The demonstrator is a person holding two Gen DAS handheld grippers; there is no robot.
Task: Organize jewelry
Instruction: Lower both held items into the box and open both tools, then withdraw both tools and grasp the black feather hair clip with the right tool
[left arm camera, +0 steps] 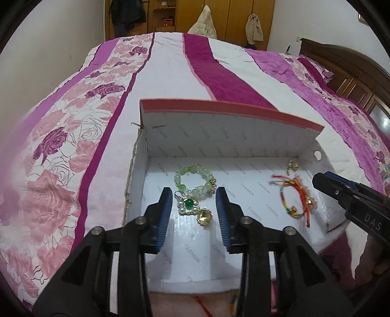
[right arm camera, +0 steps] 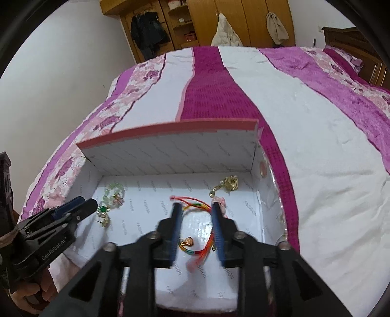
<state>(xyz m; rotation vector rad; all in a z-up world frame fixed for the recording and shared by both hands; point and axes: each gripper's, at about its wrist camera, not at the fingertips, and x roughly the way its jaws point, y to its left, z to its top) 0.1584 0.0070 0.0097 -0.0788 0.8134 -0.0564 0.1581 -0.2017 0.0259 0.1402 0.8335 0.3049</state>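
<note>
A white cardboard box [left arm camera: 243,136] with a raised pink-edged lid sits on the bed. Inside lie a green bead bracelet [left arm camera: 195,181], a pearl and green-stone earring with a gold charm [left arm camera: 192,209], a multicoloured cord bracelet [left arm camera: 296,195] and a gold earring [left arm camera: 292,165]. My left gripper [left arm camera: 193,207] is open and empty, its fingers either side of the pearl earring. My right gripper [right arm camera: 196,219] is open and empty over the cord bracelet [right arm camera: 195,243]. The gold earring [right arm camera: 229,183] lies in the far right corner.
The box [right arm camera: 170,156] rests on a pink, magenta and white striped quilt [left arm camera: 219,73]. A wooden wardrobe [right arm camera: 207,19] with hanging clothes stands behind the bed. A dark wooden headboard [left arm camera: 353,68] is at the right.
</note>
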